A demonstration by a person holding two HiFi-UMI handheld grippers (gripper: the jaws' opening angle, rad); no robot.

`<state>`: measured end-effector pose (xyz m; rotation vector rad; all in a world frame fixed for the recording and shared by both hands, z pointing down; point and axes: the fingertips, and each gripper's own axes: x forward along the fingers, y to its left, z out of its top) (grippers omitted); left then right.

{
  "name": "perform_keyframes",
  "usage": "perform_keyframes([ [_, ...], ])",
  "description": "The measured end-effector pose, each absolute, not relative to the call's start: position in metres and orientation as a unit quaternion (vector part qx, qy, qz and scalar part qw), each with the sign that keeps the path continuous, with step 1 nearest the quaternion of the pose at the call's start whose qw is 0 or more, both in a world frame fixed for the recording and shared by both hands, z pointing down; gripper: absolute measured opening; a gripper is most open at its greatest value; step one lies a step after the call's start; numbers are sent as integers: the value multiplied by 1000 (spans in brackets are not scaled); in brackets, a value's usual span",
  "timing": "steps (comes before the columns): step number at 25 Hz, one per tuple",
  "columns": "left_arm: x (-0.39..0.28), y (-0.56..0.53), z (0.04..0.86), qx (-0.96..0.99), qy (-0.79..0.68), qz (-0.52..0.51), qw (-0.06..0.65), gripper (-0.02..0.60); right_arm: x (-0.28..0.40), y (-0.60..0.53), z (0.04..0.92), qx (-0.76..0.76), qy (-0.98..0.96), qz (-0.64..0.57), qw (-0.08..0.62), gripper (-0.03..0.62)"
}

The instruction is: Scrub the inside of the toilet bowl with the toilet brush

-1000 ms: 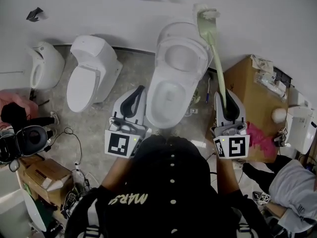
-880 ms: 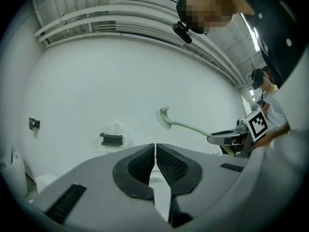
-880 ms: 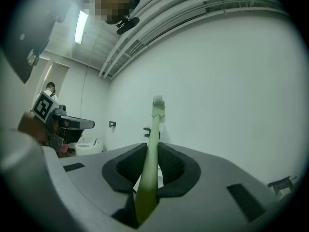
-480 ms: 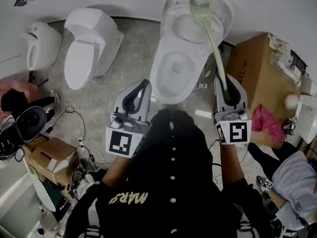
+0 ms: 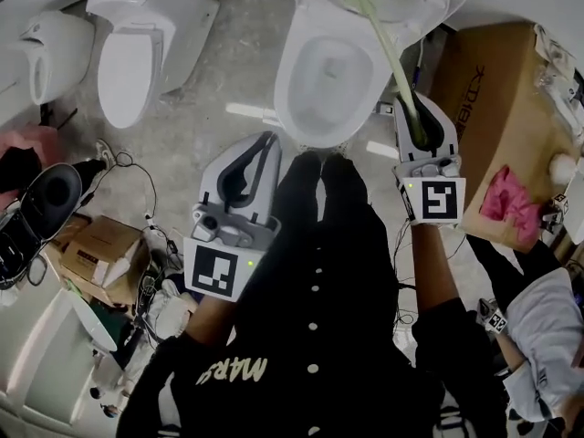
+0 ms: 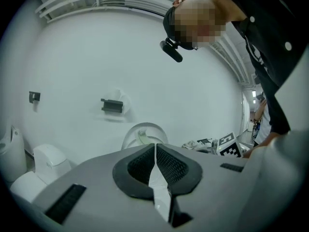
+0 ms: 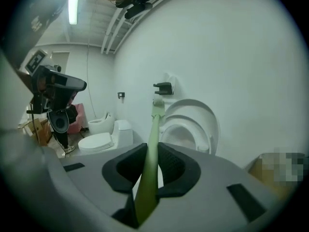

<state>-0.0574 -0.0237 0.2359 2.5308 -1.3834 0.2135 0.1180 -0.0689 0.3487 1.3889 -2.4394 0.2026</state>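
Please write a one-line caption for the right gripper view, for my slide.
Right gripper shut on the green toilet brush, which points toward the open toilet.

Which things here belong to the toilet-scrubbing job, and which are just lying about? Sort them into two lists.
Belongs to the job:
toilet brush, clamped in the right gripper
open toilet bowl

Just lying about:
closed toilet
cardboard box
pink cloth
left gripper, shut on nothing

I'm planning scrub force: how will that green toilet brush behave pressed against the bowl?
The toilet brush, long and thin, gripped at its end by the right tool, will probably flex slightly. It looks like light plastic.
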Motion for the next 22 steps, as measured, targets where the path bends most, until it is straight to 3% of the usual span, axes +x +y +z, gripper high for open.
perform_keyframes([
  [22,-68,-19,406,849,-478,101,203,35,93,-27,622,442,-827,191,290,87],
])
